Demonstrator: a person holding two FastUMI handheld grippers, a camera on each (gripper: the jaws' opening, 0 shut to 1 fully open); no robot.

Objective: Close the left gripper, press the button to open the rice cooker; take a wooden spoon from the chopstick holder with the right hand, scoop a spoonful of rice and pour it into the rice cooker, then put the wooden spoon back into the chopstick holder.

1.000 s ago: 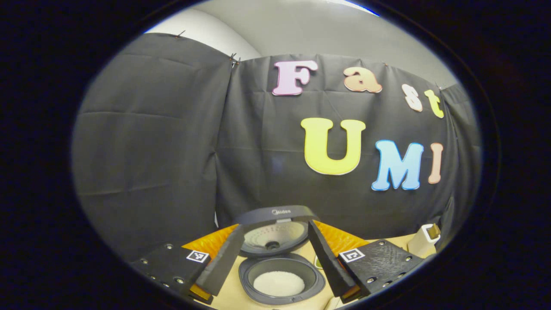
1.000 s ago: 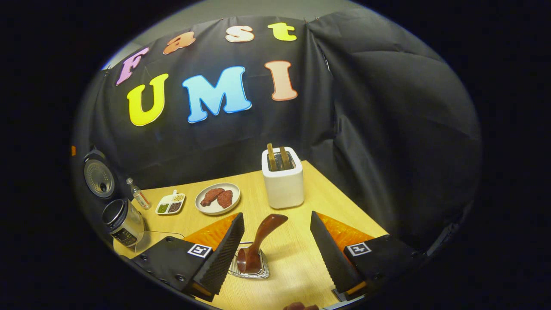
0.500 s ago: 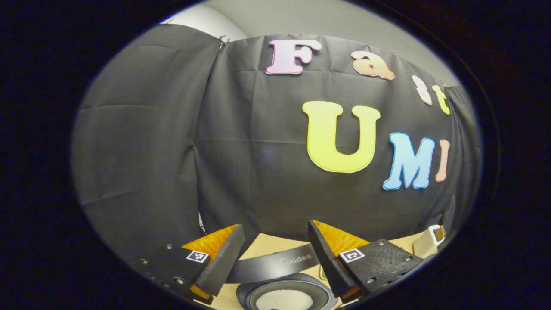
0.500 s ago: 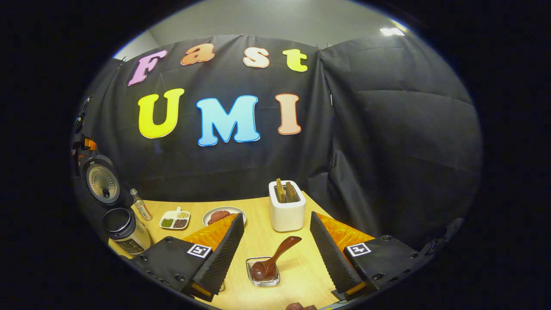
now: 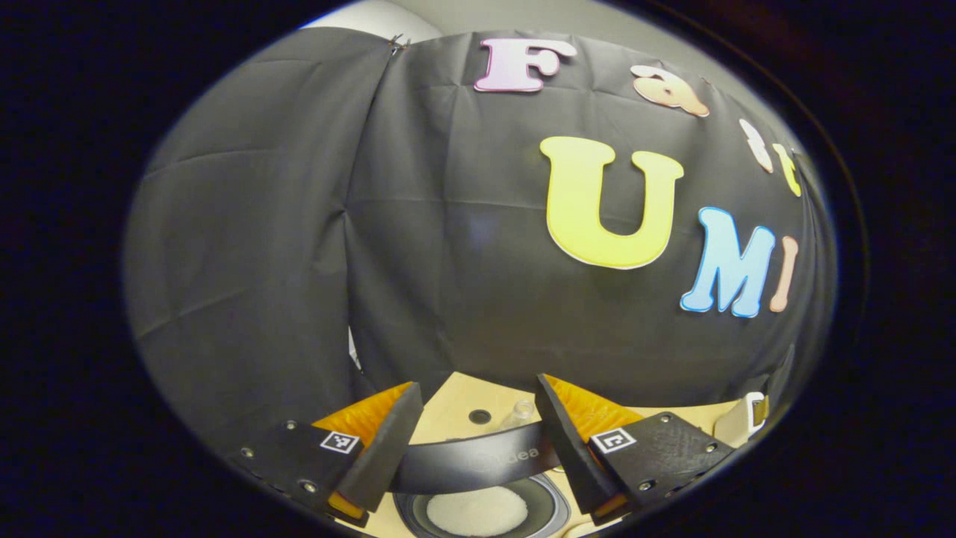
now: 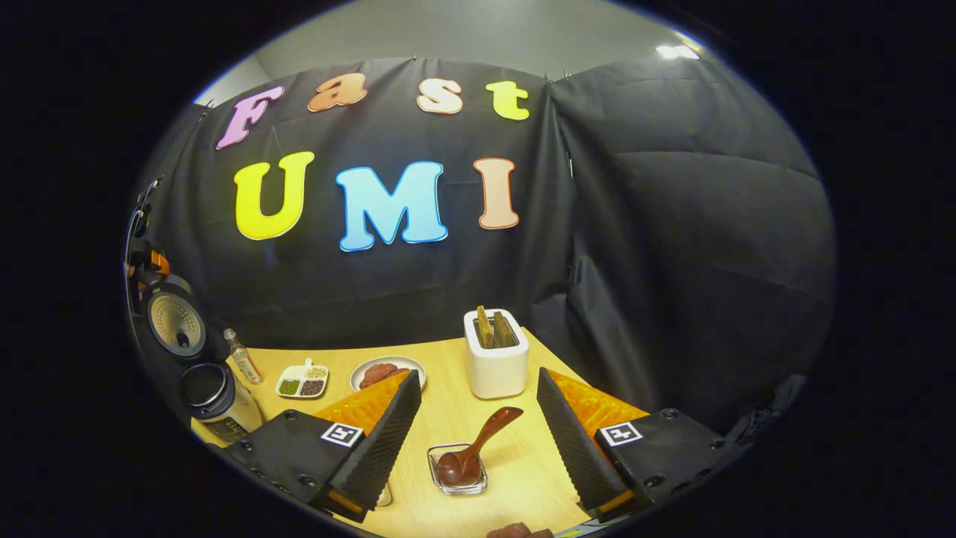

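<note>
My right claw point(image 6: 478, 441) has backed off and hangs wide open, empty; the wooden spoon point(image 6: 474, 452) sits back in the chopstick holder point(image 6: 457, 472) on the worktop point(image 6: 523, 463). My left claw point(image 5: 478, 441), open too, has lifted above the rice cooker point(image 5: 482, 486), lid up, rice inside. I judge the task finished.

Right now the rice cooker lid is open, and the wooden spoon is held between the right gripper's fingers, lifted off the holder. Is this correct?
Not quite. The rice cooker lid is open, but the wooden spoon is not held: it rests in the chopstick holder on the table, with the right gripper open around it. The right gripper view shows this.
</note>
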